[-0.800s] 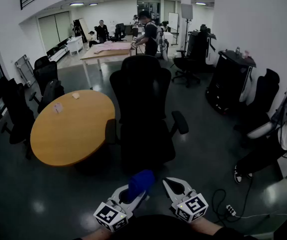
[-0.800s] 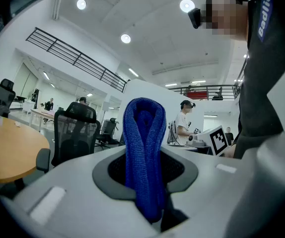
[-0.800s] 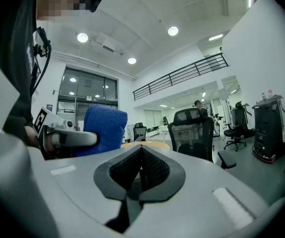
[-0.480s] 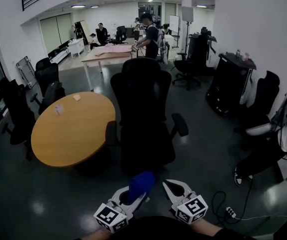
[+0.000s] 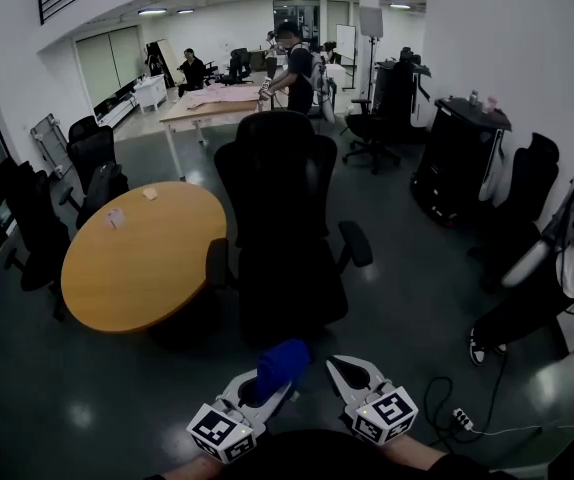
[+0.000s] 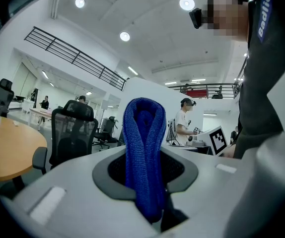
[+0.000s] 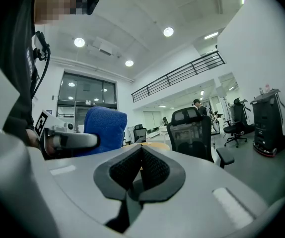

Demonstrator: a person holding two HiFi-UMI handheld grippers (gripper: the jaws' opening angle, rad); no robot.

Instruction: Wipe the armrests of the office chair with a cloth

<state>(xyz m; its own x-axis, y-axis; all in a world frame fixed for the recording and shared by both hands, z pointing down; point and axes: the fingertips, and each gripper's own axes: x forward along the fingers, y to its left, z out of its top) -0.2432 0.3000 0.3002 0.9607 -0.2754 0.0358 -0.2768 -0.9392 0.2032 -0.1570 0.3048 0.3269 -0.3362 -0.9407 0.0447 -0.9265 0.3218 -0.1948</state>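
Two grippers sit low and near. The left gripper (image 6: 145, 170) pinches a folded blue cloth (image 6: 143, 143) that stands up between its jaws, while the right gripper (image 7: 141, 170) has its jaws pressed together on nothing. The chair (image 5: 279, 208) stands farther off, well apart from both. Its left armrest (image 5: 216, 263) is just beside the round desk (image 5: 137, 258), and its right armrest (image 5: 356, 243) is in the open. Dragged hard along a pad, the cloth could slip out. The chair would likely swivel away under pressure, and the desk edge crowds the left side.
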